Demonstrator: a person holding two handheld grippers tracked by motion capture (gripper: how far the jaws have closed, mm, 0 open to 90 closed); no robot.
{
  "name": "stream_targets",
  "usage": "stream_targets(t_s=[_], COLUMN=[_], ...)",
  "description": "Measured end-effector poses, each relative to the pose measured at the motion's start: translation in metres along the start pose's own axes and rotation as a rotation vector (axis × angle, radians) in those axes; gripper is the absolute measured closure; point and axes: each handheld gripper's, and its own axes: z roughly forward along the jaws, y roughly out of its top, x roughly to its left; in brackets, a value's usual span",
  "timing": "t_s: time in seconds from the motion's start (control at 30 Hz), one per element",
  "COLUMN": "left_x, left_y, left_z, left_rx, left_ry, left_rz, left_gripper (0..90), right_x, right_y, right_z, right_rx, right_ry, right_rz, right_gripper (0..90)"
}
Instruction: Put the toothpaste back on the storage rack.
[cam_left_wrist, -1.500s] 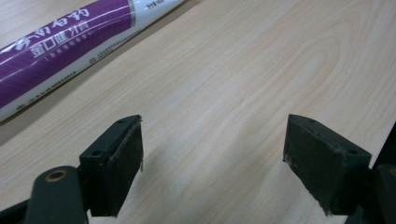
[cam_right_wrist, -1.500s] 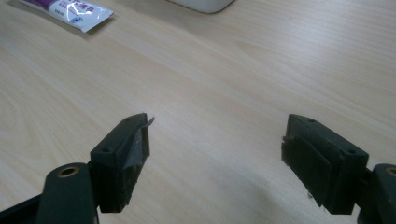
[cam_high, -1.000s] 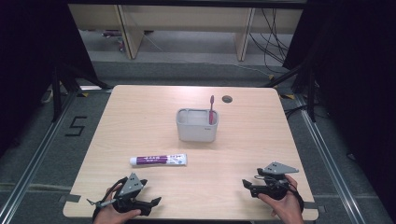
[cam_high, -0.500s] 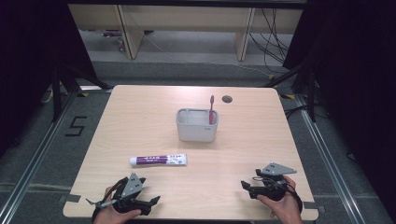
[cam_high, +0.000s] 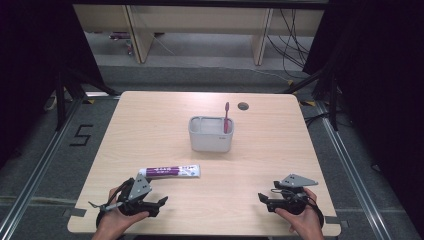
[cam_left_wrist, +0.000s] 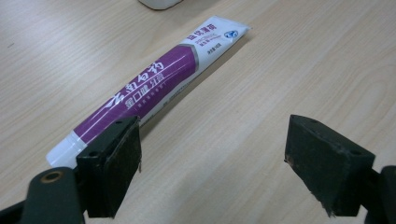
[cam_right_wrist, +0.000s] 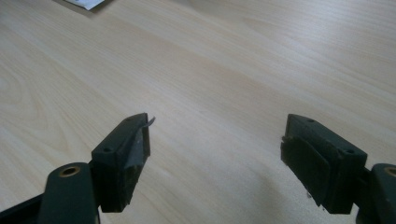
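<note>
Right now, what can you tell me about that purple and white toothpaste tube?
The toothpaste tube lies flat on the wooden table, in front of the white holder and apart from it. Its body is purple with white printed characters; both ends are white, and the far end is flat and crimped. It looks like soft plastic, smooth and full. The left gripper sits just short of it, jaws wide open, not touching.

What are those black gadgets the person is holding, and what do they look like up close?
Each hand holds a black two-jaw tool. The left gripper and right gripper each carry a grey three-cornered plate on top, and thin dark cables trail from them. Up close, the jaws are chunky black blocks with flat pads, on arms with a brass-coloured rivet.
</note>
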Motion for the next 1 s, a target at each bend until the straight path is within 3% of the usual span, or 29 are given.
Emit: stream_targets(t_s=[0.07,0.23,0.33,0.4,0.47,0.57,0.73,0.83,0.87,1.0], left_x=[0.006,0.02,0.029,0.033,0.035,0.038,0.04,0.044,0.046,0.053], left_y=[0.005,0.013,0.017,0.021,0.025,0.03,0.038,0.042,0.042,0.046], left_z=[0.003,0.009,0.012,0.013,0.015,0.02,0.031,0.037,0.039,0.045], left_rx=[0.009,0.032,0.04,0.059,0.075,0.123,0.162,0.206,0.211,0.248], left_ry=[0.002,0.016,0.021,0.024,0.015,-0.024,-0.035,-0.048,-0.048,-0.057], left_rz=[0.047,0.069,0.073,0.095,0.102,0.146,0.137,0.144,0.138,0.151], left_gripper=[18.2,19.9,20.8,21.3,21.7,21.7,25.0,27.0,27.7,31.0], right_x=[0.0,-0.001,-0.001,-0.001,-0.001,0.002,0.0,0.0,0.002,0.0], right_y=[0.0,-0.001,-0.001,-0.001,-0.001,-0.001,0.0,-0.001,-0.001,0.0], right_z=[0.0,0.002,0.002,0.002,0.003,0.002,0.003,0.004,0.004,0.004], right_rx=[-0.006,0.0,-0.001,0.005,0.003,0.018,0.013,0.011,0.016,0.022], right_ry=[0.006,0.024,0.003,0.021,0.028,0.025,0.026,0.024,0.033,0.046], right_rz=[-0.011,-0.007,-0.01,-0.002,-0.006,0.007,-0.023,-0.02,0.007,-0.009], right_gripper=[24.5,24.5,24.7,24.8,24.8,24.8,24.8,25.0,25.0,25.0])
